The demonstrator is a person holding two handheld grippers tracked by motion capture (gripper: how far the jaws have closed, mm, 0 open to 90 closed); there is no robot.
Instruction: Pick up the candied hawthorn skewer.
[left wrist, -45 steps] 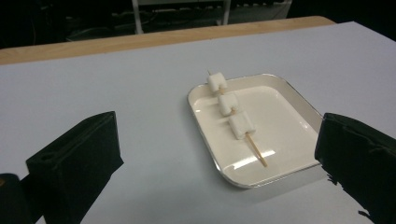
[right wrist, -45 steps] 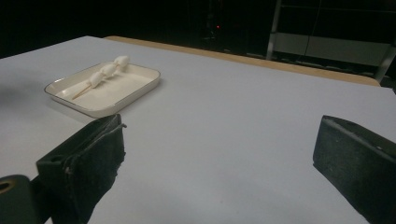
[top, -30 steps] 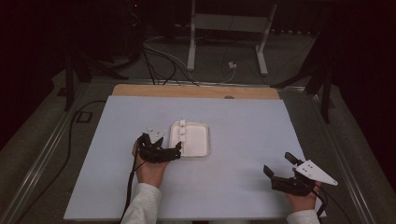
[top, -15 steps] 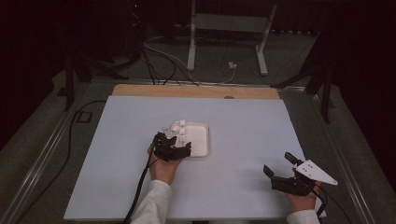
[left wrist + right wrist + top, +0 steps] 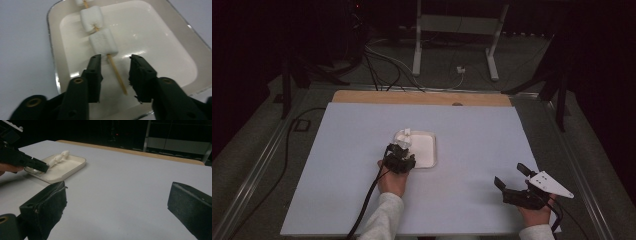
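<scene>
A wooden skewer [image 5: 117,75] threaded with white marshmallows [image 5: 103,43] lies in a shallow white tray [image 5: 53,65]. My left gripper [image 5: 115,58] hangs low over the tray's near end. Its jaws have just been closing, and the bare stick lies between them with a gap on each side. In the high view the left gripper [image 5: 399,152] sits at the tray's [image 5: 427,135] near-left corner, by the marshmallows [image 5: 403,137]. My right gripper [image 5: 509,173] rests at the front right of the table, jaws wide open and holding nothing. The right gripper view shows those jaws [image 5: 117,195] apart, with the tray [image 5: 75,167] at far left.
A pale board [image 5: 337,165] covers the table, with a wooden strip [image 5: 422,98] along its far edge. Cables [image 5: 377,60] and a stand's legs [image 5: 492,55] lie on the floor beyond. A black cable [image 5: 367,200] trails from the left gripper toward the front edge.
My left hand has moved right and down from beside the tray to its near end. Its jaws have narrowed around the skewer's stick. The right hand has stayed put.
</scene>
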